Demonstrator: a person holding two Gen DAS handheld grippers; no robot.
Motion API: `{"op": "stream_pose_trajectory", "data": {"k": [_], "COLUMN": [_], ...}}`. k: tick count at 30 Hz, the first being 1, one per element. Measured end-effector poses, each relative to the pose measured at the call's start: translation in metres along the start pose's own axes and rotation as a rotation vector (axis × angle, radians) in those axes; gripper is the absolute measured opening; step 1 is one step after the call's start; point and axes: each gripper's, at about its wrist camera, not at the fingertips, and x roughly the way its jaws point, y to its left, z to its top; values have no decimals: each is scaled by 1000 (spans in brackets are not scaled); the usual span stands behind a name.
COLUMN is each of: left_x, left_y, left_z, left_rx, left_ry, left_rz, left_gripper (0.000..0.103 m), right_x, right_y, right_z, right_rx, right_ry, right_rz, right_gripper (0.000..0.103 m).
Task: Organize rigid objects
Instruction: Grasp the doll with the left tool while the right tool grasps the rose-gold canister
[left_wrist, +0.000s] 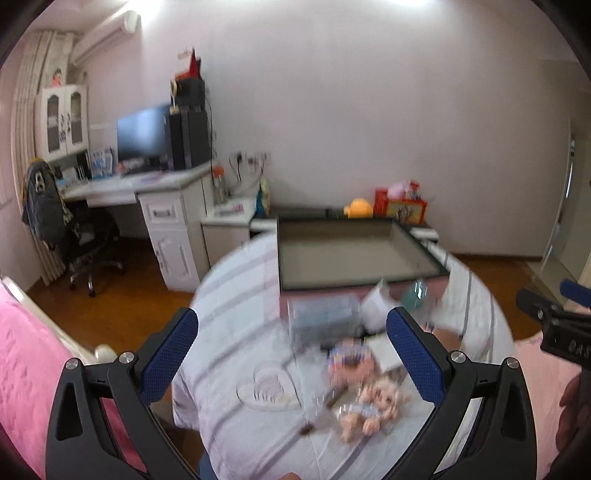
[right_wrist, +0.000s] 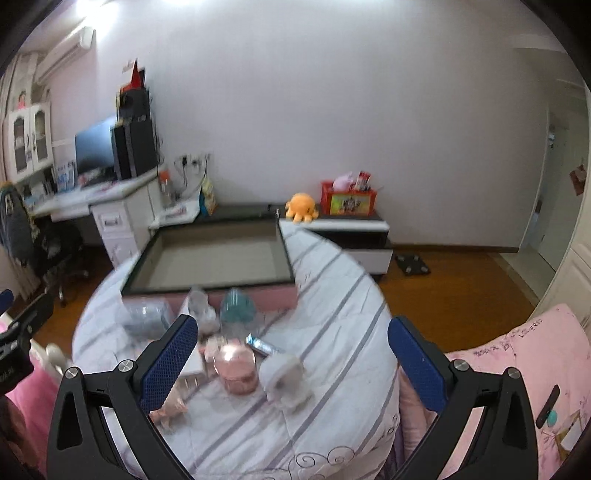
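Both tongs gape wide with nothing between their blue pads. From the left wrist view, the left gripper (left_wrist: 291, 354) hovers over a striped bedsheet (left_wrist: 236, 332) strewn with small items, all smeared by motion blur: a baby doll (left_wrist: 373, 404) lies near the sheet's near edge, a small colourful packet (left_wrist: 347, 356) sits just beyond it, and a clear plastic box (left_wrist: 323, 314) rests further in, close to the shallow dark-rimmed tray (left_wrist: 354, 254) that occupies the sheet's far edge. A white object (left_wrist: 376, 306) and a teal container (left_wrist: 415, 293) stand against the tray's near wall (their exact shapes are too blurred to tell). From the right wrist view, the right gripper (right_wrist: 291, 354) hangs open above the same sheet (right_wrist: 332, 332); a pink lidded jar (right_wrist: 238, 367) and a white handheld fan (right_wrist: 284, 376) sit side by side between its fingers, with a blue-and-white wrapper (right_wrist: 264, 345) just beyond them. The doll (right_wrist: 171, 406) peeks out beside the left finger. Past these, the teal container (right_wrist: 236, 306), a white bottle (right_wrist: 199, 304) and the clear box (right_wrist: 147, 314) line the tray's (right_wrist: 210, 284) near wall.
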Motion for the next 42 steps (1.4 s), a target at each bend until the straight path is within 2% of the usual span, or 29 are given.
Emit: {"op": "stream_pose_trajectory", "data": {"k": [6, 12, 18, 21, 28, 29, 31, 34, 36, 42], "left_x": [30, 45, 59, 66, 84, 86, 89, 91, 92, 96], "left_y": [-14, -39, -57, -57, -56, -57, -57, -60, -64, -73], "left_z": [-44, -63, -78, -83, -83, -82, -81, -80, -80, -81], "left_rx": [-10, 19, 59, 41, 19, 19, 8, 5, 9, 19], "left_ry": [121, 167, 212, 225, 227, 235, 250, 264, 276, 284], "left_rz": [4, -3, -32, -46, -129, -141, -171, -200, -232, -248], "left_gripper": [103, 103, 103, 103, 99, 97, 92, 84, 71, 65], "right_x": [50, 89, 107, 113, 119, 118, 117, 114, 116, 124], "right_y": [2, 4, 4, 11, 17, 19, 21, 20, 16, 20], "right_z": [-19, -37, -44, -46, -41, -41, -42, -44, -43, -42], "right_rx": [-36, -65, -45, -52, -75, -84, -101, -118, -95, -88], "right_ry": [113, 198, 238, 251, 236, 233, 230, 225, 227, 204], "right_rz": [93, 175, 240, 259, 273, 270, 257, 233, 250, 260], "right_gripper": [103, 103, 99, 94, 84, 83, 72, 62, 62, 60]}}
